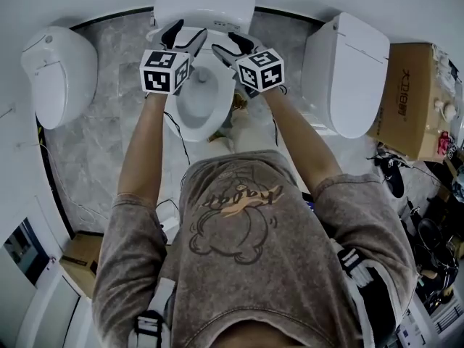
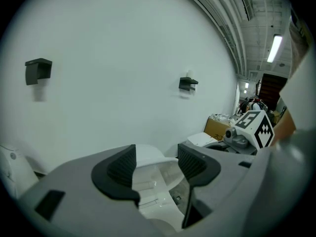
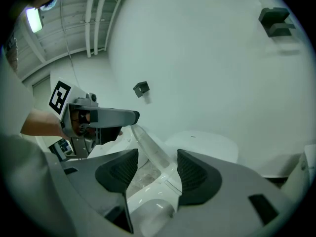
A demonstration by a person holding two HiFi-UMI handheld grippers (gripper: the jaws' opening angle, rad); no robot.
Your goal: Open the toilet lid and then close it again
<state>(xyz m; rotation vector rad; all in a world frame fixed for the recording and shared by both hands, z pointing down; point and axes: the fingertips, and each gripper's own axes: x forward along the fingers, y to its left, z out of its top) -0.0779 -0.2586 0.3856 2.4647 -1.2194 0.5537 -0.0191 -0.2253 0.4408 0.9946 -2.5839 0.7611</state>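
The white toilet (image 1: pixel 197 100) stands in the middle of the head view with its bowl uncovered and its lid (image 1: pixel 204 2) raised against the wall. My left gripper (image 1: pixel 185 35) hovers over the bowl's left rear, just short of the lid; its jaws are open. In the left gripper view the gripper (image 2: pixel 155 164) frames the lid (image 2: pixel 148 157) in its gap, with no pad touching it. My right gripper (image 1: pixel 230 47) is open over the right rear. In the right gripper view a thin pale rim (image 3: pixel 155 152) runs through the gap of that gripper (image 3: pixel 157 169).
Other white toilets stand to the left (image 1: pixel 58 75) and to the right (image 1: pixel 355 75). A cardboard box (image 1: pixel 417 100) sits at the far right and another (image 1: pixel 83 256) at the lower left. Dark brackets (image 2: pixel 38 70) stick out of the white wall.
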